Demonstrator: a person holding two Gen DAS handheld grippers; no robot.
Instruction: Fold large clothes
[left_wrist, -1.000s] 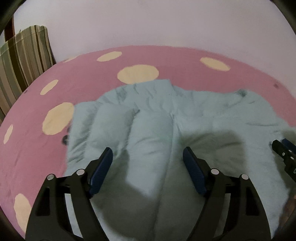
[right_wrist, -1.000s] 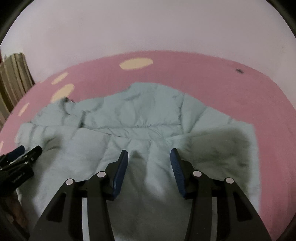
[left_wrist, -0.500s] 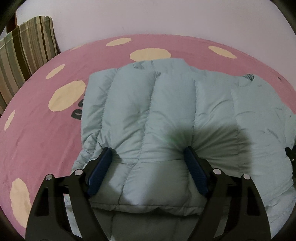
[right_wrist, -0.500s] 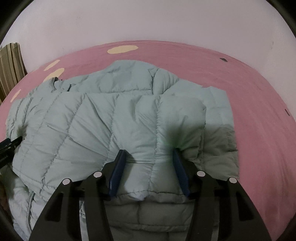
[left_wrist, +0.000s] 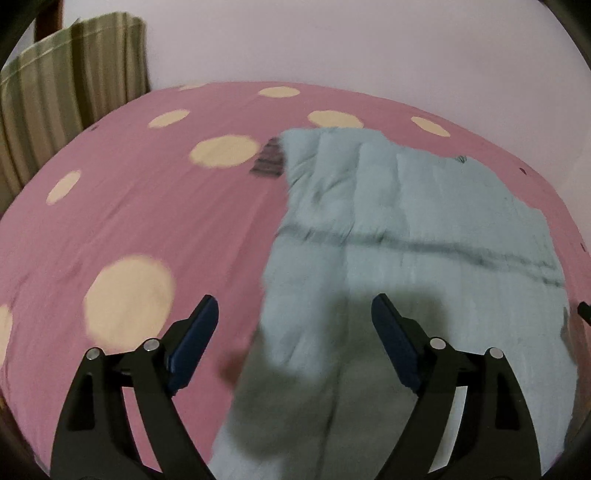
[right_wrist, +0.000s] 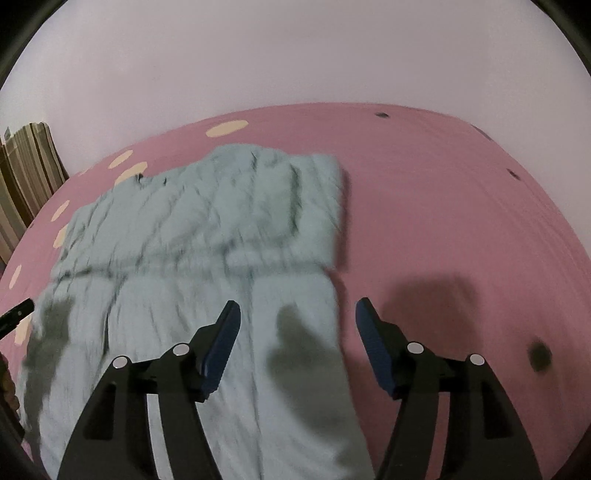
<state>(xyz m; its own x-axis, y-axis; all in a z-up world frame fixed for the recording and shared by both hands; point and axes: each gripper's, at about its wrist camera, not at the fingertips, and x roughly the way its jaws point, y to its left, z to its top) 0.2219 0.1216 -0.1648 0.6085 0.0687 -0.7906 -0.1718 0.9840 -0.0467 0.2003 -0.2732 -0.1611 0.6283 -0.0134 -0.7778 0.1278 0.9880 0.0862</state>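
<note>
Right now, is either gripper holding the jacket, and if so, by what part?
Nothing is held. The left gripper and right gripper are both opening, their pads clear above the light blue puffer jacket, which lies folded on the pink bedsheet.

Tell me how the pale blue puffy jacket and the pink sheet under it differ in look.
The jacket is plain pale blue; the sheet is pink with cream dots. The jacket is quilted into puffy panels with seams and creases; the sheet lies thin and nearly smooth. The jacket covers only part of the bed, folded over on itself, while the sheet spreads all around it. Both lie flat, and neither is gripped by a tool.
</note>
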